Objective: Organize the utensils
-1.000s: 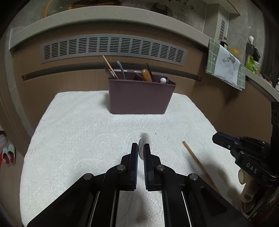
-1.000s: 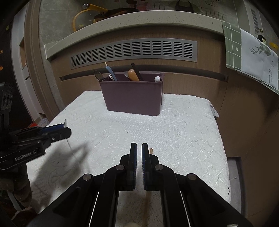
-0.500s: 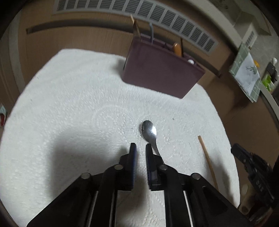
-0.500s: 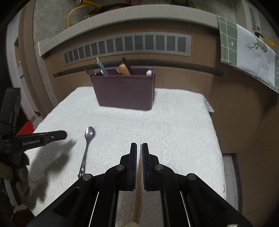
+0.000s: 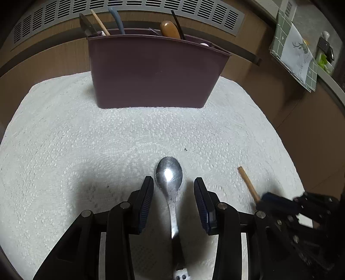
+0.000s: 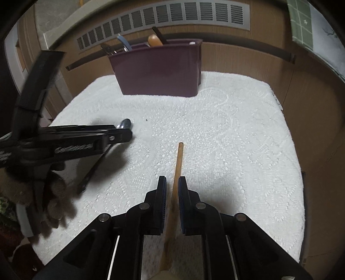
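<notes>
A metal spoon (image 5: pixel 169 174) lies on the white towel (image 5: pixel 86 140), bowl pointing at the maroon utensil caddy (image 5: pixel 151 71). My left gripper (image 5: pixel 173 189) is open and low, its fingers on either side of the spoon's neck; it also shows at the left of the right wrist view (image 6: pixel 120 134). A wooden stick (image 6: pixel 177 168) lies on the towel (image 6: pixel 237 140). My right gripper (image 6: pixel 172 189) straddles the stick with a narrow gap, pads not clearly touching it. The caddy (image 6: pixel 159 71) stands at the back with several utensils in it.
A wooden cabinet front with a grey vent grille (image 5: pixel 129 8) stands right behind the caddy. A green checked cloth (image 5: pixel 295 49) hangs at the upper right. The towel's right edge (image 6: pixel 297 172) drops off to the floor.
My left gripper has opened, moved forward and come down around the spoon. My right gripper has opened a little and moved forward over the wooden stick.
</notes>
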A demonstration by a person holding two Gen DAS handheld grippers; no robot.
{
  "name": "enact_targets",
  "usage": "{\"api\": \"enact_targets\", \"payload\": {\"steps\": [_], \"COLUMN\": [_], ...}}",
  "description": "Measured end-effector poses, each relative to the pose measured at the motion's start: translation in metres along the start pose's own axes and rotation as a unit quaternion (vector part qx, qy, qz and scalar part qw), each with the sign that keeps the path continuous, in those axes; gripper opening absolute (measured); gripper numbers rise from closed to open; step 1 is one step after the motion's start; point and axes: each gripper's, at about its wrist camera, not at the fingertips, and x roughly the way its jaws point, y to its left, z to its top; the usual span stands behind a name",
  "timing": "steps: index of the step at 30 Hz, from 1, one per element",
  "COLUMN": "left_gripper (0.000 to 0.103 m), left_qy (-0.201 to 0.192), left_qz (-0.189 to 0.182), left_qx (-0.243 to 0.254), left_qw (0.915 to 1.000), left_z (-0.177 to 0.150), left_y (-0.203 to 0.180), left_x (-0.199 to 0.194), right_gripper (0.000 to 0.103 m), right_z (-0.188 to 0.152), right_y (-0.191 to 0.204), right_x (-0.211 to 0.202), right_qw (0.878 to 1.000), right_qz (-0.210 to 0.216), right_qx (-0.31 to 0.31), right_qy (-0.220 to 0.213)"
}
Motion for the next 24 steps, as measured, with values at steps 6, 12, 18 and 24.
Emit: {"api": "enact_targets", "payload": {"steps": [6, 12, 18, 24], "left_gripper": [0.040, 0.040, 0.038, 0.029], "left_qy": [0.011, 0.016, 0.011, -0.062], "left_qz": [0.023, 0.051, 0.067, 0.028], "left_qx": [0.019, 0.019, 0.067, 0.039], "left_qw": [0.9995, 0.9984, 0.9954, 0.9969], "left_z": [0.001, 0.013, 0.015, 0.004], "left_y": [-0.008, -0.014, -0.021, -0.002], "left_x": [0.001, 0.011, 0.016, -0.044], "right_gripper": [0.007, 0.006, 0.006, 0.006], "right_z": [0.003, -0.006, -0.005, -0.003], "right_y": [0.004, 0.001, -0.009, -0.013], "right_x": [0.014, -0.006, -0.019, -0.050], "right_qw": [1.000, 0.999, 0.998, 0.994], "right_qz": [-0.021, -0.021, -0.035, -0.025], "right_qx": [-0.014, -0.010, 0.010, 0.029], "right_qy": [0.004, -0.024, -0.048, -0.101]}}
